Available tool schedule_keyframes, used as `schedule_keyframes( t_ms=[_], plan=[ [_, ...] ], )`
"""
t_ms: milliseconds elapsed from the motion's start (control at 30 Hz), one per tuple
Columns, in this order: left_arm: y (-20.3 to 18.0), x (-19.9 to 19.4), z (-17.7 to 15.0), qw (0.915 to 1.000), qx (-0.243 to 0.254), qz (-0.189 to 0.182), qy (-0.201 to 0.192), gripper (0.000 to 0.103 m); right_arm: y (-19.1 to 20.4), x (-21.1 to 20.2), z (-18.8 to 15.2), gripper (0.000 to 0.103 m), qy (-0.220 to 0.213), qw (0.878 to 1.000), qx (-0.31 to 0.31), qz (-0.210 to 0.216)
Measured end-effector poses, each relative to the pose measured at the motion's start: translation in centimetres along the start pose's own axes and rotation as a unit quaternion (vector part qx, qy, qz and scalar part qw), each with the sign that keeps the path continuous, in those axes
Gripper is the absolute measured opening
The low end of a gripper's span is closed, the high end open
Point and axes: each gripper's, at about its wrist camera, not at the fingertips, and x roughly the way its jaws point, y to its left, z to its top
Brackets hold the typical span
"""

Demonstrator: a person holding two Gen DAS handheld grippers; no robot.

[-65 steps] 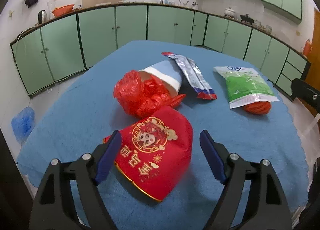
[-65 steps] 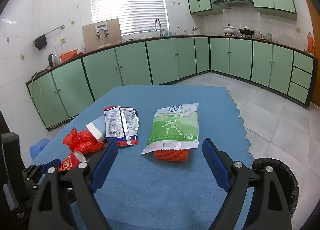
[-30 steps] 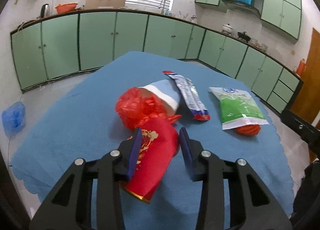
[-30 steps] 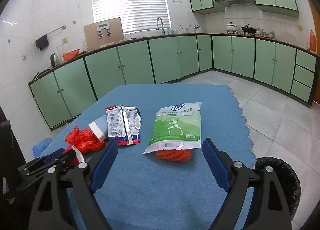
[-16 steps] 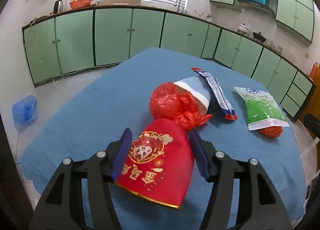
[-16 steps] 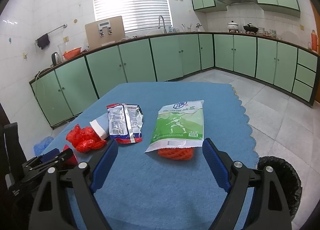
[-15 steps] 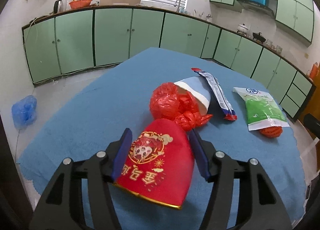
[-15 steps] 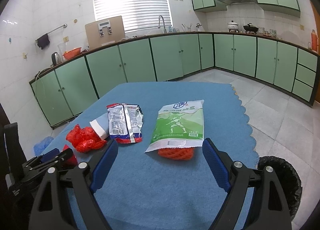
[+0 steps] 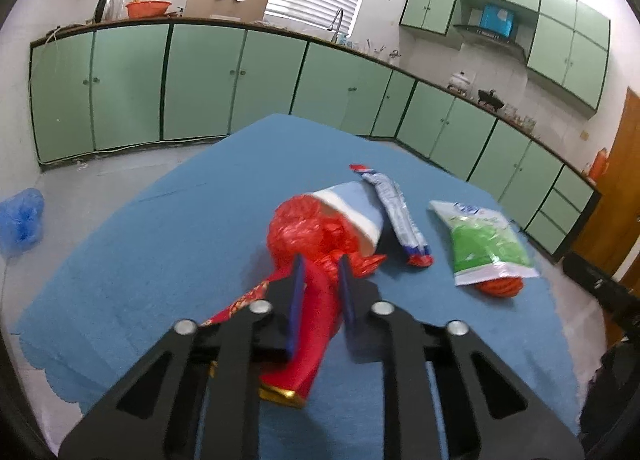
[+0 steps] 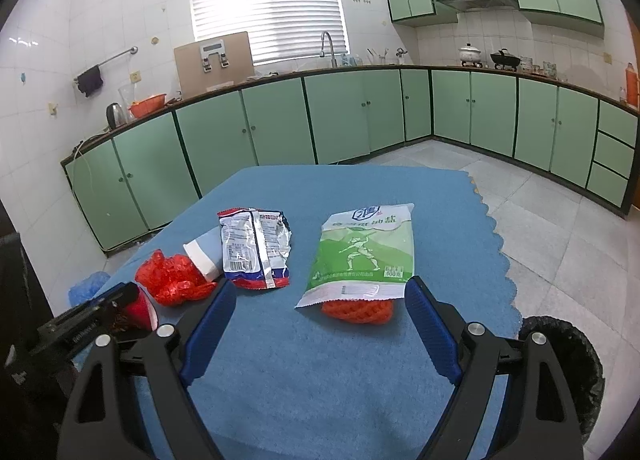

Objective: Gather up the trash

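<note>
Two grippers work over a counter (image 10: pixel 320 380) covered in blue cloth. The left gripper (image 9: pixel 320 276) has its jaws pressed tight on a red paper cup (image 9: pixel 312 340), which is squashed flat between the blue pads and sticks out toward the camera with its gold rim nearest. The cup appears lifted a little off the cloth, though the blur makes that hard to judge.

Just beyond the clamped cup lies a crumpled red plastic bag (image 9: pixel 308 228), spilling from the mouth of a pale blue paper cup (image 9: pixel 352 204) tipped on its side. To the right of that cup lies a silver snack wrapper (image 9: pixel 396 208) with a red end, touching or nearly touching it. Farther right sits a green and white bag (image 9: pixel 484 244), and an orange net (image 9: pixel 500 286) pokes out from under its near edge.

The right gripper (image 10: pixel 316 324) hangs near the front of the counter with its jaws spread wide and nothing between them; the green and white bag and the orange net lie just beyond the tips, nearer the right finger. A black-lined trash bin (image 10: pixel 568 356) stands on the floor at the right, beside the counter's near corner. A blue plastic bag (image 9: pixel 20 216) lies on the floor far to the left.
</note>
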Motion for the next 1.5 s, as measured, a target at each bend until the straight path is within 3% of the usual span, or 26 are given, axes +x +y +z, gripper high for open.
schedule_keyframes(
  t_ms=[167,400,433,467,500,533,700,867,967,1300,1500],
  plan=[
    [-1.5,0.3,0.4,0.9996,0.004,-0.027,0.003,0.000,-0.2,-0.1,0.3,0.085,-0.003,1.000,0.003,0.000],
    [-1.9,0.0,-0.5,0.9988,0.027,-0.025,0.031,0.002,-0.7,-0.1,0.2,0.085,-0.003,1.000,0.007,0.000],
    [-1.8,-0.2,-0.6,0.9986,0.032,-0.024,0.034,0.005,-0.6,0.0,0.2,0.085,-0.003,1.000,0.007,0.001],
    [-1.7,-0.4,-0.8,0.9985,0.036,-0.021,0.036,0.018,-0.6,0.0,0.2,0.085,-0.003,1.000,0.007,0.002],
    [-1.6,-0.7,-1.0,0.9983,0.041,-0.016,0.039,0.040,-0.5,0.0,0.1,0.085,-0.003,1.000,0.007,0.004],
    [-1.4,-1.1,-1.4,0.9983,0.044,-0.008,0.039,0.047,-0.3,0.0,0.1,0.085,-0.002,1.000,0.007,0.005],
    [-0.2,-2.6,-2.7,0.9969,0.062,0.018,0.045,0.061,0.5,0.1,-0.2,0.085,0.002,1.000,0.001,0.013],
    [1.0,-3.0,-3.3,0.9963,0.056,0.033,0.057,0.072,1.6,0.0,-0.3,0.085,0.001,1.000,-0.010,0.020],
    [1.1,-2.3,-3.8,0.9950,0.065,0.038,0.065,0.072,1.9,-0.1,-0.3,0.085,0.000,1.000,-0.014,0.021],
    [1.6,-0.7,-3.9,0.9949,0.056,0.028,0.079,0.087,2.0,-0.1,-0.2,0.085,0.002,1.000,-0.017,0.016],
    [1.6,-0.6,-4.1,0.9945,0.060,0.027,0.082,0.089,2.0,0.2,-0.3,0.085,0.005,1.000,-0.017,0.016]
  ],
)
